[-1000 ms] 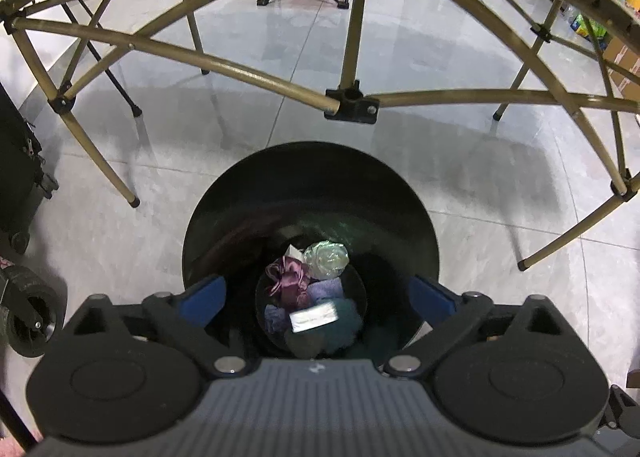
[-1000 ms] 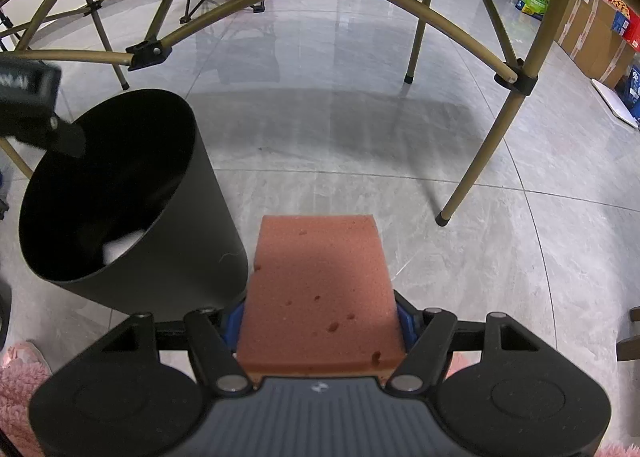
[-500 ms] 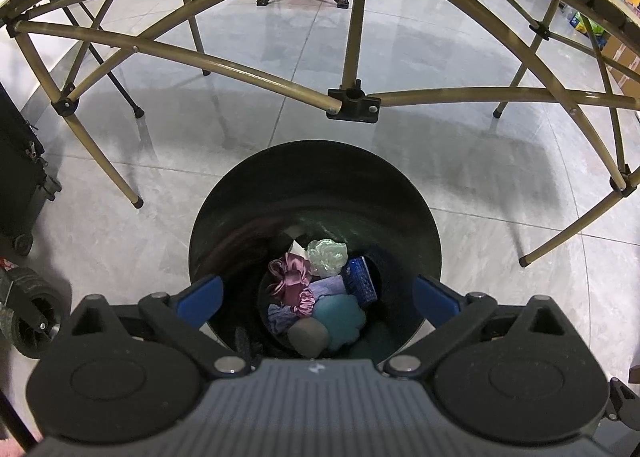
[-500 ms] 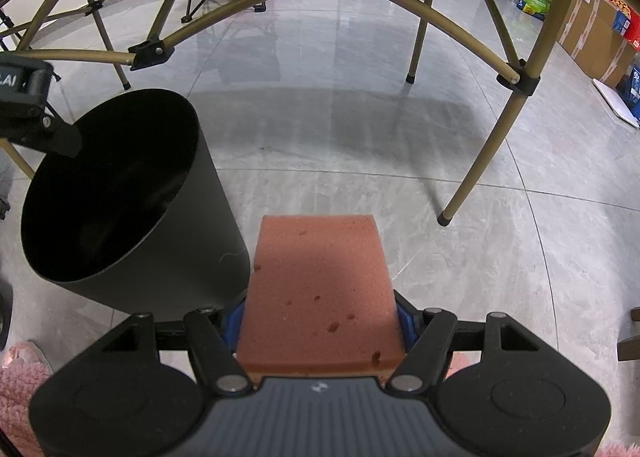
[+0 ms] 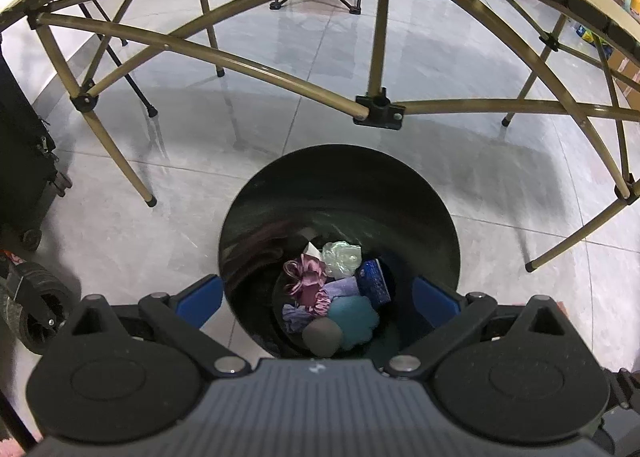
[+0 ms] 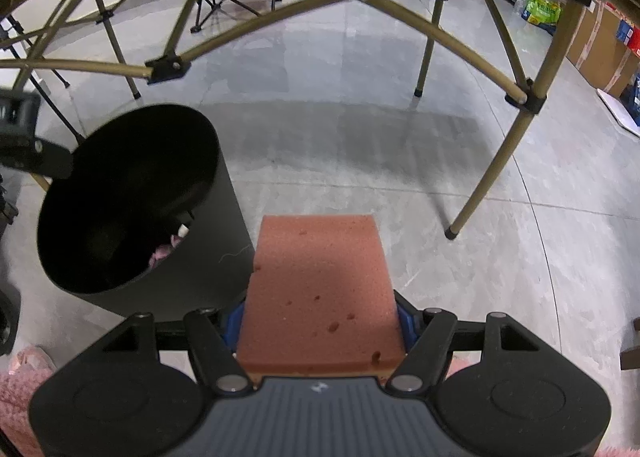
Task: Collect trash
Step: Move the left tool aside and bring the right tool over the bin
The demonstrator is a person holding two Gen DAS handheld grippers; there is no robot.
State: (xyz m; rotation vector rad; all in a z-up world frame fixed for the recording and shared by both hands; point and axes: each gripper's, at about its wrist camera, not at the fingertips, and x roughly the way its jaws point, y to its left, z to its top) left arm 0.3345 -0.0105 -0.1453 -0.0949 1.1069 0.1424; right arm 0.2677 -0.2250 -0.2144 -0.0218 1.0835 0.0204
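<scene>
Our right gripper point(image 6: 320, 321) jaws squeeze the soft, light, pinkish-brown foam sponge block point(image 6: 320, 289) by its sides beside the round black trash bin point(image 6: 132, 205); our left gripper point(image 5: 316, 297) jaws hang open and empty over the bin.

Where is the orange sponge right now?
In the right wrist view, the orange sponge is squeezed in the right tool, above the grey floor, just right of the black bin and not in it yet.

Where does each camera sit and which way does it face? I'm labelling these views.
Left wrist: rides the left claw, aimed steeply down into the black bin of trash; its open blue fingers show.
Right wrist: rides the right claw, aimed down at the floor beside the bin; its fingers clamp an orange sponge.
Shared: the bin and the table frame.
</scene>
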